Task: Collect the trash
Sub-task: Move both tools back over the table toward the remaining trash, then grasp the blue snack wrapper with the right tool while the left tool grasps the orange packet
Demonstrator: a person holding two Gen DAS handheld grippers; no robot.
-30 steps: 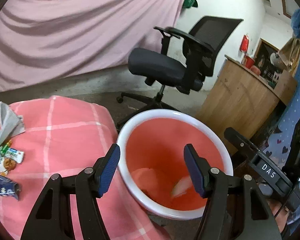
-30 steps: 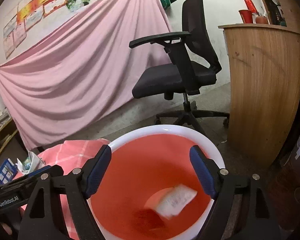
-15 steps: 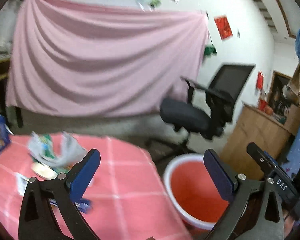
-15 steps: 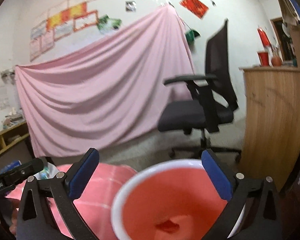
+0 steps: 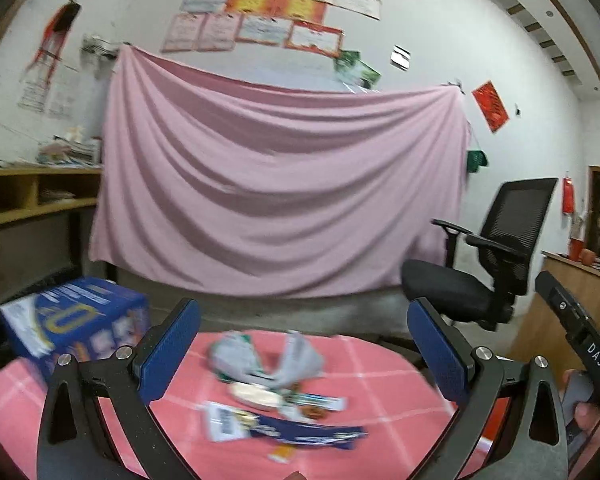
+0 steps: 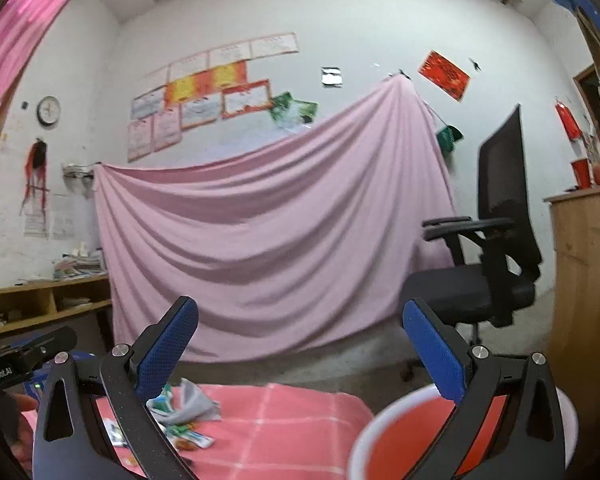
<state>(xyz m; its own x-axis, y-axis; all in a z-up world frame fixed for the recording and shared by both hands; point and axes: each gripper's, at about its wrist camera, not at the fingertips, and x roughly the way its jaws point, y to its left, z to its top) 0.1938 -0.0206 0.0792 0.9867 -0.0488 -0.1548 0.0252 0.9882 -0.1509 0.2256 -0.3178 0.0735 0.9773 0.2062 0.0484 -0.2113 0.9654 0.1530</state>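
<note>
Wrappers point(image 5: 284, 408) between wide left gripper point(image 5: 304, 356) jaws

Blurred wrappers point(image 5: 284, 404); bucket point(image 6: 384, 436) cut off below.

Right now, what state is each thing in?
left hand-held gripper: open, empty, over the table
right hand-held gripper: open, empty
red bin: upright, beside the table
wrappers: loose on the pink cloth
blue box: closed, at the table's left edge
</note>
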